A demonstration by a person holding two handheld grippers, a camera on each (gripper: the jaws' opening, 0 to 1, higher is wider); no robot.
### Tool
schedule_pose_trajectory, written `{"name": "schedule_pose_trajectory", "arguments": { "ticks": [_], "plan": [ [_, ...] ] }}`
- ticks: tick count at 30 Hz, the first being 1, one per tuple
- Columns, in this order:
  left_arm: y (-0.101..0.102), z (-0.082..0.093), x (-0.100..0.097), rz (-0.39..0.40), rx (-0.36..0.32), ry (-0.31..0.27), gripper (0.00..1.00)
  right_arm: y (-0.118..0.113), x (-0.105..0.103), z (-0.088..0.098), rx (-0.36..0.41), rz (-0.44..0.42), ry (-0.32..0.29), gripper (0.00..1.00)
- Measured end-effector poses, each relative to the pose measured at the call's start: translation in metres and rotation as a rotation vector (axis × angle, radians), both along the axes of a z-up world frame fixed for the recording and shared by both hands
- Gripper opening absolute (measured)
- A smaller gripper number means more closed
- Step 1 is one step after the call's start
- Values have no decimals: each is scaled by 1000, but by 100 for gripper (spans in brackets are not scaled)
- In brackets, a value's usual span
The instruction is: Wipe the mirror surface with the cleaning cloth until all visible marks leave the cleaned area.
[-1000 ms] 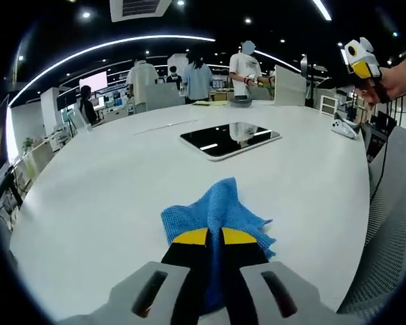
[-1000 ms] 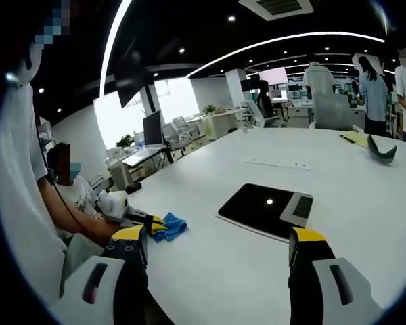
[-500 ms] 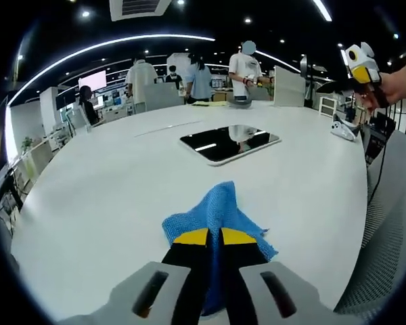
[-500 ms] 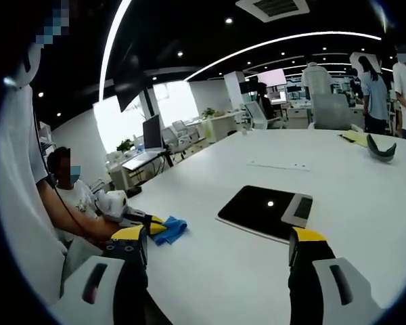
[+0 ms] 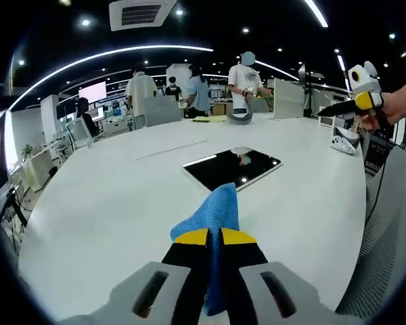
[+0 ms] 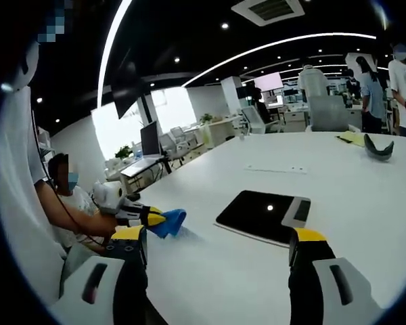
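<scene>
Holding the blue cloth (image 5: 214,215) tight, the left gripper (image 5: 214,237) carries it above the white table (image 5: 108,203), near the mirror (image 5: 233,166). The right gripper (image 6: 216,245) has its jaws wide apart and grips nothing. The cloth could slip out while rubbing, because just one end is pinched. The right gripper view shows the mirror's far side and a seated person (image 6: 71,196); the left gripper view shows people standing far off.

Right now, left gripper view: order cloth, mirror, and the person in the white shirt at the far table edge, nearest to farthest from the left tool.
1. Cloth: clamped in the left tool, sticking out past its tips.
2. Mirror: flat on the white table, ahead and slightly right.
3. Person: standing beyond the table's far edge.
</scene>
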State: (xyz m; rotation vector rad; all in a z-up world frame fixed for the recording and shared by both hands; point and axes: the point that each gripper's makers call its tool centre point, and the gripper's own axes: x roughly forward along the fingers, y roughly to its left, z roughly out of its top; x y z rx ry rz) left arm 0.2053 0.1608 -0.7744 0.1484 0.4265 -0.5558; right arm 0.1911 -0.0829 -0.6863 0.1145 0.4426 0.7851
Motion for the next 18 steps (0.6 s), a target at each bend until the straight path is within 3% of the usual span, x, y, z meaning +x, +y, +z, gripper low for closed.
{"name": "schedule_pose_trajectory", "arguments": {
  "ticks": [9, 18],
  "plan": [
    [-17, 22, 23, -25, -8, -42, 2, -9, -2, -3, 18, -25, 4, 86],
    [-18, 35, 55, -9, -8, -73, 2, -15, -1, -6, 26, -51, 11, 86]
  ]
}}
